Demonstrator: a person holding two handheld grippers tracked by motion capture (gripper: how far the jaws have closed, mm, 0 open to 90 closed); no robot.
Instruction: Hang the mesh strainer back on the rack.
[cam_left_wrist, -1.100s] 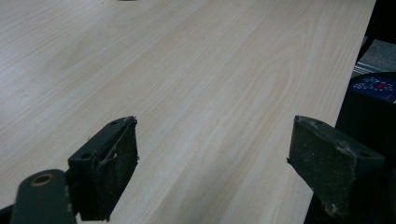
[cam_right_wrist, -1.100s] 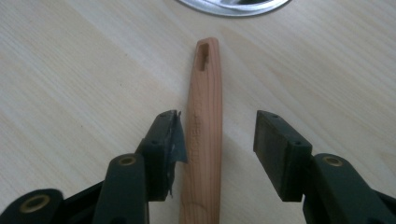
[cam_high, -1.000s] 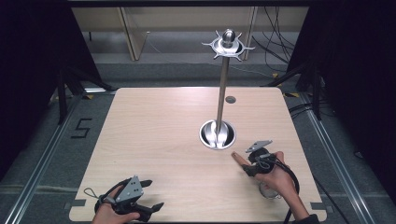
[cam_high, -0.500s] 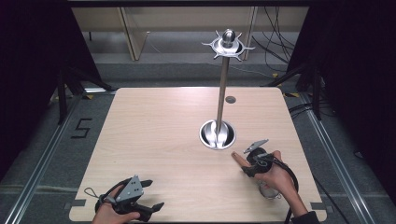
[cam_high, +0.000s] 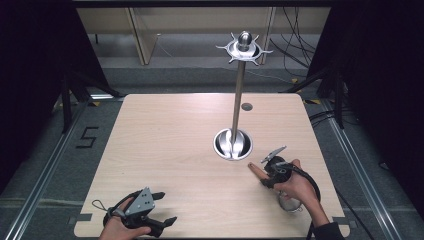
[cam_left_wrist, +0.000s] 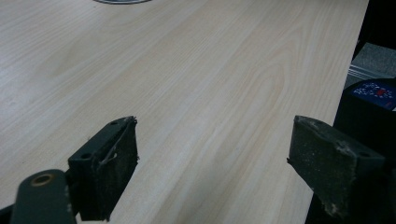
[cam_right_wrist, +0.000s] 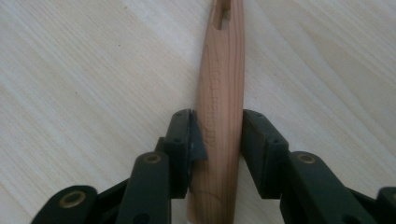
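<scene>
Right gripper (cam_right_wrist: 217, 135) clamped on wooden handle (cam_right_wrist: 219, 93), jaws just closing | left gripper (cam_left_wrist: 215, 158) apart, idle | we judge the narrow handle may twist out on lifting.

Wooden handle (cam_right_wrist: 219, 93) between right gripper (cam_right_wrist: 217, 135) pads: smooth, matt, reddish grain. Table (cam_high: 165, 150) beneath: pale matt wood. Stand (cam_high: 239, 90) beyond: polished metal.

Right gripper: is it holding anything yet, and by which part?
Yes. The right gripper, whose jaws have just been closing, clamps the wooden handle across its shaft, below the slotted hanging hole. The handle lies on the table.
</scene>
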